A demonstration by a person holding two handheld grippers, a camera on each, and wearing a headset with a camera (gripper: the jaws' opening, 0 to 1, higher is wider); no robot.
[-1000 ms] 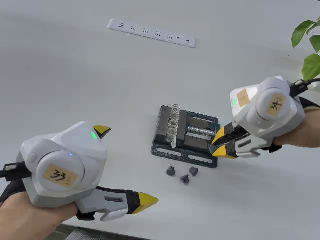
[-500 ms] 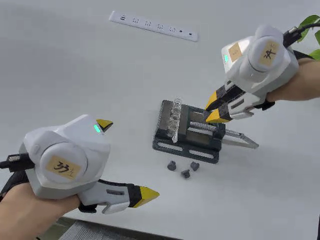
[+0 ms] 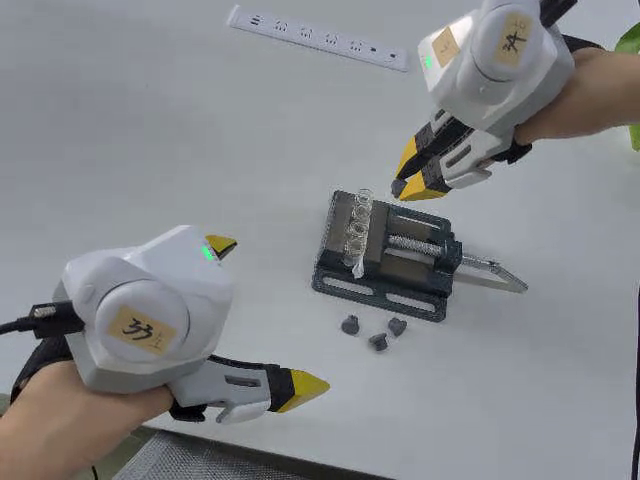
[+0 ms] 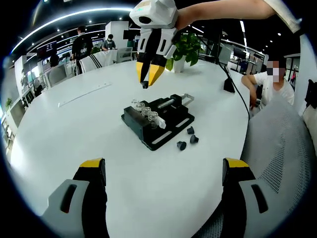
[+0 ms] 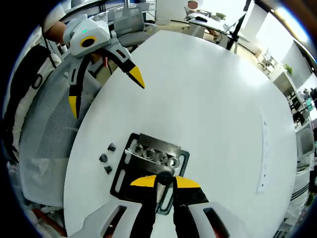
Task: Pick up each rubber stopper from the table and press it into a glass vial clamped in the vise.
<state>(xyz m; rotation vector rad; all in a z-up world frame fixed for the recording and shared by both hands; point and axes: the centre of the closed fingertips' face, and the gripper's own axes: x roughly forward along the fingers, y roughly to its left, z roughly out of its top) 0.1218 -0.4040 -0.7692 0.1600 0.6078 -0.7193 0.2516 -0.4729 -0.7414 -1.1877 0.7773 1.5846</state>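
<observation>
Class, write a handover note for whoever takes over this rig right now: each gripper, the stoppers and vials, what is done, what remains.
Left gripper: open, empty, over the near side of the table.
Right gripper: shut on one rubber stopper, above the vise.
Four glass vials: clamped in a row in the vise, mouths look open.
Three stoppers: loose on the table in front of the vise.
Done: one stopper picked up.
Left: press it into a vial, then fetch and seat the other three.
</observation>
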